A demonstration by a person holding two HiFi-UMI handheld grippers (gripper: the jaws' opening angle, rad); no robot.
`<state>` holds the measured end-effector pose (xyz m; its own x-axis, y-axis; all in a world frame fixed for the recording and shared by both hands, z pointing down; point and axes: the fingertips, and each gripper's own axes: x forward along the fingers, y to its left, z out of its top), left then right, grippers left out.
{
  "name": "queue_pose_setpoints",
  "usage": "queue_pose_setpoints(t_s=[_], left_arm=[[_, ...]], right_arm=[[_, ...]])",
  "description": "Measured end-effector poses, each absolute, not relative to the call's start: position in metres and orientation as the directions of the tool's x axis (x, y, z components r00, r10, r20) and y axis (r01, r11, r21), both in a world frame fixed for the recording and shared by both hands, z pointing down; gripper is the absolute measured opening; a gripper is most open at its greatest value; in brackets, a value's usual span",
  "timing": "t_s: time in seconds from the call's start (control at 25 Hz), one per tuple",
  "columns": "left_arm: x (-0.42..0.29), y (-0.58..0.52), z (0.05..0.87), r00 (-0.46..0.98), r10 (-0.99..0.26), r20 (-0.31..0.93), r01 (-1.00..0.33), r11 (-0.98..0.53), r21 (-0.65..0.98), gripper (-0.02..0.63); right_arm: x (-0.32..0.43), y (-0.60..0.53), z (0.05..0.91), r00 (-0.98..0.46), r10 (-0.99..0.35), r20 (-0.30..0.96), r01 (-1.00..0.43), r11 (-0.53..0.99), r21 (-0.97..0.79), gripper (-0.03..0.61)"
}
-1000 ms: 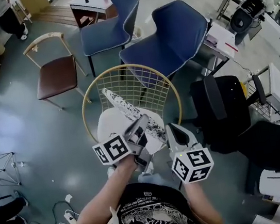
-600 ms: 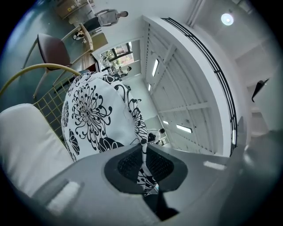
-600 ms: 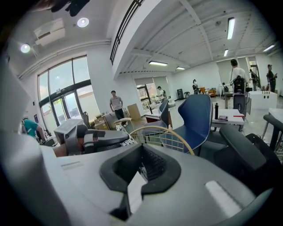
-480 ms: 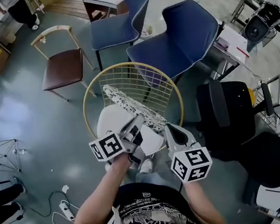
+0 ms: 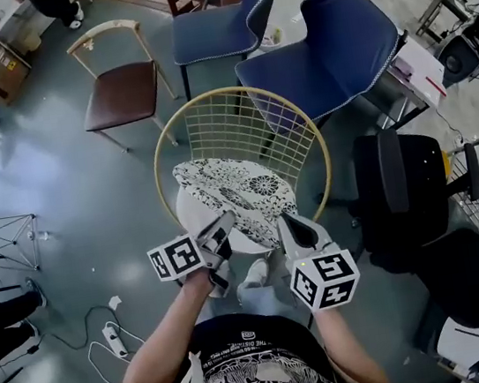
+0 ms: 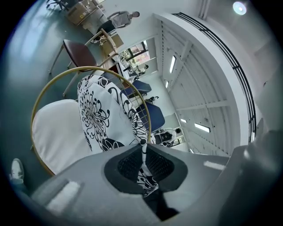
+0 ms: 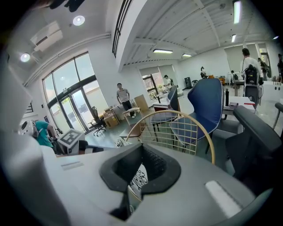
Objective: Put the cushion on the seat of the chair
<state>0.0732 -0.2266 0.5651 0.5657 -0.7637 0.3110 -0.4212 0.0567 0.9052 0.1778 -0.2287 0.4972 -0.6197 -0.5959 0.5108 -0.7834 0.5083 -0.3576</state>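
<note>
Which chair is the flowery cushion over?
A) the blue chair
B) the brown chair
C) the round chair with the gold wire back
C: the black-and-white cushion lies across the white seat of the gold wire chair.

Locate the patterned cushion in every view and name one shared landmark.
Head view: cushion at centre, over the white seat.
Left gripper view: cushion left of centre, its edge pinched between the jaws.
Right gripper view: cushion only as a sliver, low centre, between the jaws.
Shared landmark: the gold wire backrest, visible in all three.
</note>
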Motion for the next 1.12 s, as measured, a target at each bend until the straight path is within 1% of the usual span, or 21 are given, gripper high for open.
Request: queue_pose_setpoints(t_s=[0.44,0.68,0.92,1.12], left_arm=[[0.028,-0.189,0.628,0.578,-0.696,0.427,-0.46,0.155,0.875,0.012],[0.005,-0.165,0.678,0.592,-0.627,0.506,-0.499,0.207,0.841,0.014],[-0.004,-0.141,0.719,0.622,-0.562,0.546,-0.526,0.217,0.823,0.015],[-0.014,-0.129,0.754,0.611,-0.534,0.584,-0.554,0.239,0.798,0.018]], right_arm=[[0.133,-0.191,0.532,-0.643,-0.537,0.546,-0.763,0.511,-0.396,0.0],[0.116,-0.161,0.561,-0.624,-0.514,0.589,-0.779,0.467,-0.418,0.0],[0.104,-0.139,0.582,-0.607,-0.507,0.612,-0.793,0.443,-0.419,0.0],[0.099,-0.122,0.594,-0.596,-0.506,0.624,-0.801,0.429,-0.418,0.0]])
